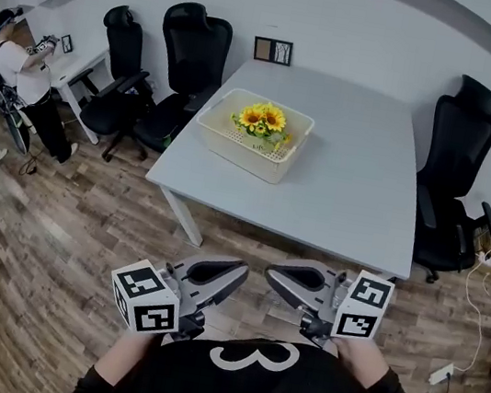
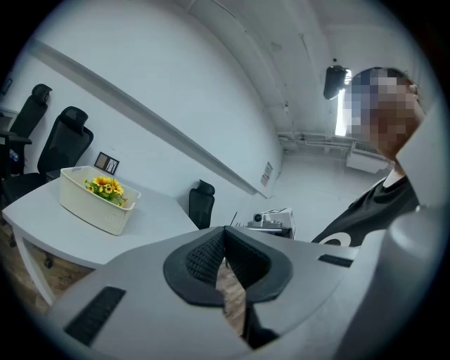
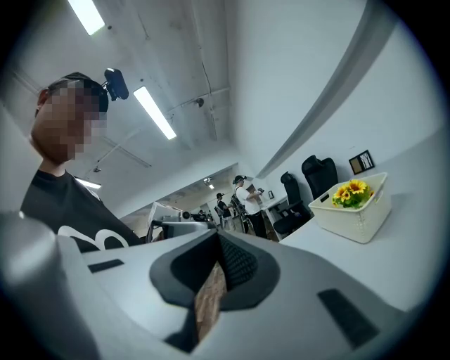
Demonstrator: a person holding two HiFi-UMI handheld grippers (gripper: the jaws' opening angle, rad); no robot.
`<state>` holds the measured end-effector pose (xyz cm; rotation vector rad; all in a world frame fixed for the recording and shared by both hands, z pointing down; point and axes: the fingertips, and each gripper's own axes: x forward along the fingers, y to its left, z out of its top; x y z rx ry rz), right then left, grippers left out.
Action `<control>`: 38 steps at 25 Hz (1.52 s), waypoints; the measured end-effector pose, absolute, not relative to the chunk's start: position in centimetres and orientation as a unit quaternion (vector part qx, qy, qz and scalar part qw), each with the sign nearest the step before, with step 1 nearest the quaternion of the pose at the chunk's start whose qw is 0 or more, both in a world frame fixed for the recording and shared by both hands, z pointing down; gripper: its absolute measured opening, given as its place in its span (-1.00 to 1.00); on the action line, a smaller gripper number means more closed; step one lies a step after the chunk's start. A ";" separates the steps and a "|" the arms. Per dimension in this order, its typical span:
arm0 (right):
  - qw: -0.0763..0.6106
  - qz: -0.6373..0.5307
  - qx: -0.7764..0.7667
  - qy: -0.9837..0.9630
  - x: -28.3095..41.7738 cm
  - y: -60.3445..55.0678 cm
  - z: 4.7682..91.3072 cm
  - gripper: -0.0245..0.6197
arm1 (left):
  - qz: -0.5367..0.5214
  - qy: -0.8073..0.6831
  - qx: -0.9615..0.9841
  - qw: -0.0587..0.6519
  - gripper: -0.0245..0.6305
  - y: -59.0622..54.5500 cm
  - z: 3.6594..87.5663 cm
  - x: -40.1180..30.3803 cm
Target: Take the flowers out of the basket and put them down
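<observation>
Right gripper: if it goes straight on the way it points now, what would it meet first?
Most likely the left gripper: in the head view its tip faces that of the right gripper, a small gap apart. The basket lies off that line.

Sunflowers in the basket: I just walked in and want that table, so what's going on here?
A person stands short of the grey table with a gripper in each hand. The left gripper and right gripper are both shut and empty. The sunflowers sit untouched in the white basket on it.

Head view looks steeply down; gripper views, level, share the distant basket [image 1: 235, 149].
</observation>
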<state>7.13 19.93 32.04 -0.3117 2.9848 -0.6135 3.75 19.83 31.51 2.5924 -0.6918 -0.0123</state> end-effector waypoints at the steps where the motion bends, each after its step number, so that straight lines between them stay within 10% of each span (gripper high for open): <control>1: 0.042 -0.197 -0.103 0.974 7.9 19.4 31.8 -0.90 | -0.004 -0.253 0.941 0.224 -0.89 19.3 31.3 4.2; 38: 0.027 -0.192 -0.170 0.966 7.9 -1.4 32.0 -0.90 | 0.027 -0.215 0.949 0.227 -0.89 -2.4 32.3 4.4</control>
